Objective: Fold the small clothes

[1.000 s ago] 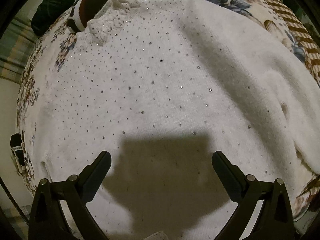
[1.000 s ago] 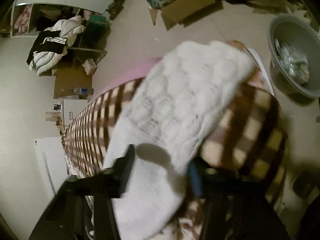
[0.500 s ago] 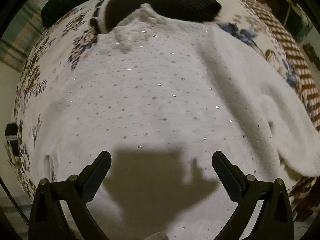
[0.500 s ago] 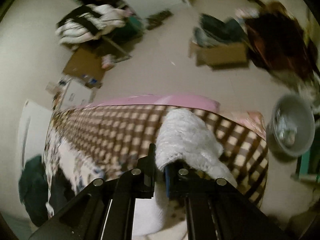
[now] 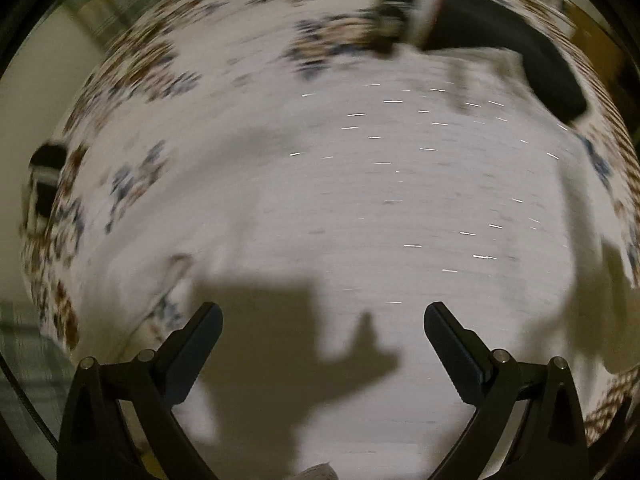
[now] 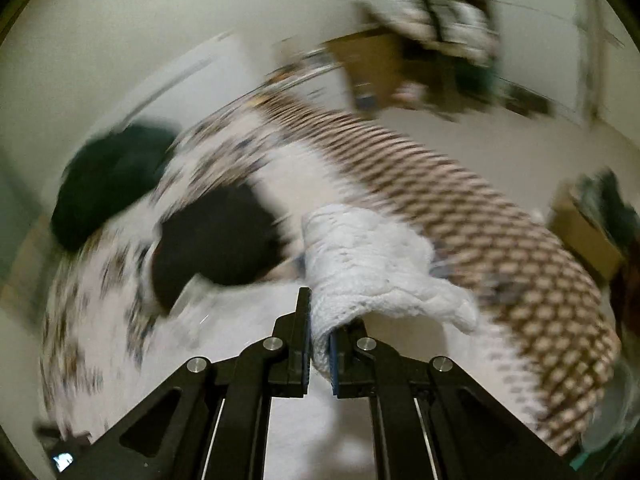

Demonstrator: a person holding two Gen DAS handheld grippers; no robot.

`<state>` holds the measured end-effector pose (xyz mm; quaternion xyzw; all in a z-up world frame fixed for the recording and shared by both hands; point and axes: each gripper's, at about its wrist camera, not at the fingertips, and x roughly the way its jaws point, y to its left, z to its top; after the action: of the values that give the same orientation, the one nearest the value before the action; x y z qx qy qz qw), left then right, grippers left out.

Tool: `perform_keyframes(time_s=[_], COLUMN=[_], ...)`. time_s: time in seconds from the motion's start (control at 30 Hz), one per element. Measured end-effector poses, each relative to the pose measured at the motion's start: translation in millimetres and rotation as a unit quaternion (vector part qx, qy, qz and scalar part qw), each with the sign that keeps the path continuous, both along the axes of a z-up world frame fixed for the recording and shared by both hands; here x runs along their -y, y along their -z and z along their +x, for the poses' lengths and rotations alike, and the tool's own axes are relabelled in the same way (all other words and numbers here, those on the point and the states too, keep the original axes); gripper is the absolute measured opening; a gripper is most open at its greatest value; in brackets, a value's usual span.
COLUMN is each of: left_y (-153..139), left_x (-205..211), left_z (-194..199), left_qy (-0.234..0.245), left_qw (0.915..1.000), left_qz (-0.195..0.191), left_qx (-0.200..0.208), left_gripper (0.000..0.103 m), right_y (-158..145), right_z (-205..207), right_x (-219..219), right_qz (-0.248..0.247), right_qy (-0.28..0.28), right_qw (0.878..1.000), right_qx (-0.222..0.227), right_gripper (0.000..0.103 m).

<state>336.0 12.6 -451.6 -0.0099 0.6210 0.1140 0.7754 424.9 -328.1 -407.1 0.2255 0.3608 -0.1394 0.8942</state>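
Home bedroom — floral bedspread, clothes pile, cardboard box.

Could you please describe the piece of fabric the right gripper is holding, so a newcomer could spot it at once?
On the patterned bedspread lies a white sweater. Its knitted sleeve is pinched in the right gripper, beside a black garment.

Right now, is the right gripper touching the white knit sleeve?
Touching. The right wrist view shows the right gripper with its jaws closed on a fold of the white knit sleeve, both pads pressing it.
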Motion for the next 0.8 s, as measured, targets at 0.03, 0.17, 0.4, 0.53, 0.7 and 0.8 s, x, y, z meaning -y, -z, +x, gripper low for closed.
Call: perform_keyframes(time_s=[0.03, 0.17, 0.4, 0.53, 0.7, 0.8], left_y=[-1, -3, 6, 10, 11, 12], left_x=[-17, -68, -146, -169, -189, -192], left_z=[1, -1, -21, -30, -39, -42], left_qy=[-0.017, -0.070, -0.159, -0.183, -0.204, -0.212], left_qw=[0.9998, 0.9975, 0.9867, 0.9822, 0.9780, 0.9762], left_qz=[0.002, 0.012, 0.018, 0.024, 0.025, 0.022], left_qx=[-0.001, -0.004, -0.030, -0.038, -0.036, -0.039], left_gripper=[0.103, 0.103, 0.103, 0.103, 0.103, 0.103], right_y=[8, 56, 148, 152, 141, 140], right_z=[16, 49, 49, 22, 3, 3], right_x=[-36, -150, -283, -307, -269, -227], right_qz=[-0.016, -0.084, -0.090, 0.007, 0.139, 0.175], right_qy=[-0.037, -0.153, -0.334, -0.427, -0.406, -0.315], right_qw=[0.999, 0.983, 0.928, 0.894, 0.896, 0.925], right_qx=[-0.011, -0.048, -0.134, -0.134, -0.118, -0.119], right_gripper=[0.007, 0.007, 0.012, 0.058, 0.064, 0.069])
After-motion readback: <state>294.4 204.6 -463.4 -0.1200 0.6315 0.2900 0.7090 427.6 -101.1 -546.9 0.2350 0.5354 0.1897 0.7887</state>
